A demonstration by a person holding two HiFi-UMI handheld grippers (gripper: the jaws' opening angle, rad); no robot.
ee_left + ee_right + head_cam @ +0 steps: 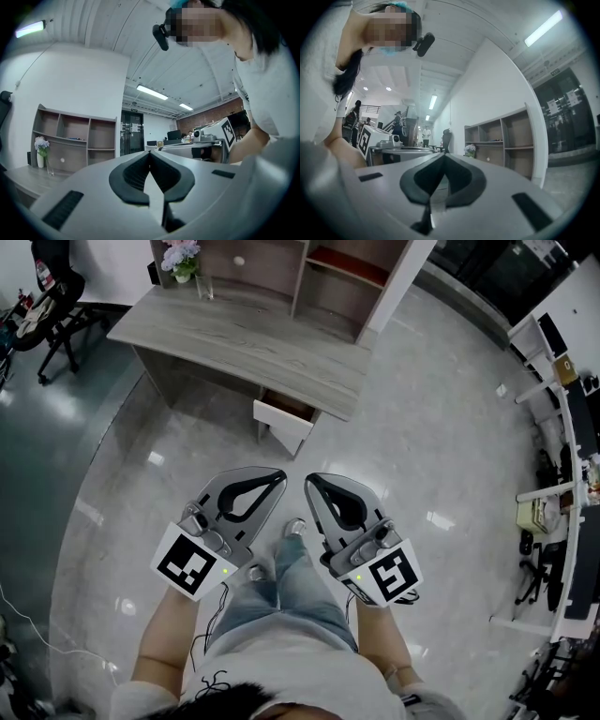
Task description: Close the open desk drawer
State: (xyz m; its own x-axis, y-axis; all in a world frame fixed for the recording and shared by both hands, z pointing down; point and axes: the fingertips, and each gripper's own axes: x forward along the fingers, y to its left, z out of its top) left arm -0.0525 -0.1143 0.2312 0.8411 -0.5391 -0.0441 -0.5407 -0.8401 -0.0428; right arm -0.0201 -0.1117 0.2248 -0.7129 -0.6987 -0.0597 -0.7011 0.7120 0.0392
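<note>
The grey wooden desk (234,338) stands ahead of me, and its white-fronted drawer (281,424) is pulled out under the right end. I hold both grippers close to my body, well short of the drawer. My left gripper (280,474) is shut with nothing in it, its jaw tips meeting (150,152). My right gripper (309,480) is also shut and empty, tips together (443,154). Both point up and forward, so the drawer is out of both gripper views.
A vase of flowers (183,263) stands on the desk's far left. A brown shelf unit (328,273) rises behind the desk. An office chair (52,310) stands at the left. White desks with clutter (562,474) line the right side. Glossy floor (422,446) lies between.
</note>
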